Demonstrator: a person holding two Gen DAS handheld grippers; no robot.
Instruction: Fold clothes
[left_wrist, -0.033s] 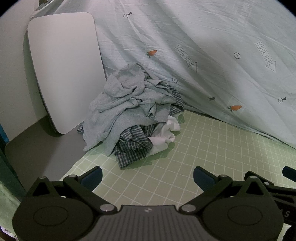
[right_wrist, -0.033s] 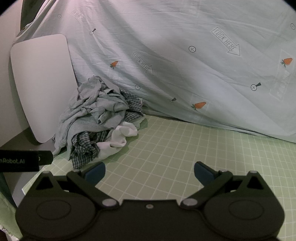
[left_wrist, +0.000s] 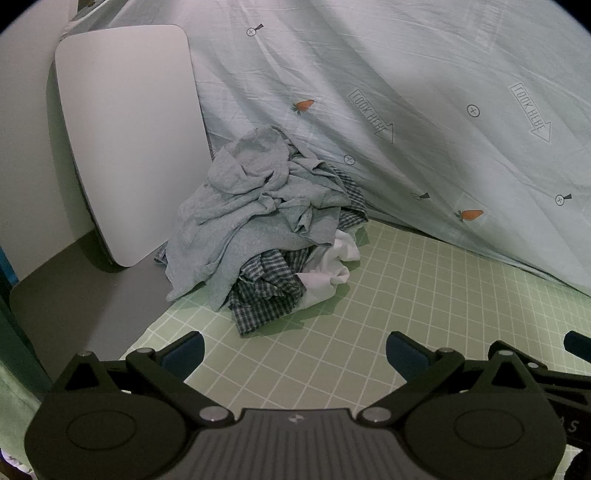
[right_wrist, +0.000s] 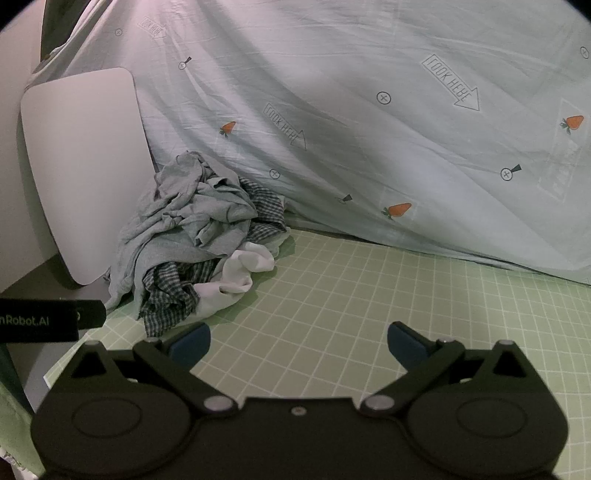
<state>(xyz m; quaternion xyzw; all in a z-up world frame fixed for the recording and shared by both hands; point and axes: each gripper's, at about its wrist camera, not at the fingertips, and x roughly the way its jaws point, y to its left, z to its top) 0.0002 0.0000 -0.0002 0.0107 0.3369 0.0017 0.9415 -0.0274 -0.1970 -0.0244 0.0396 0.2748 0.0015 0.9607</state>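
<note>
A heap of clothes lies at the back left of the green grid mat. A crumpled grey garment is on top, a dark checked shirt spills out at the front, and a white garment lies at the right. The right wrist view shows the same grey garment, checked shirt and white garment. My left gripper is open, short of the heap, with nothing between its fingers. My right gripper is also open and empty over bare mat, to the right of the heap.
A pale sheet printed with carrots and arrows hangs behind the mat. A white rounded board leans on the wall left of the heap, standing on a grey tabletop. The left gripper's body shows at the left edge of the right wrist view.
</note>
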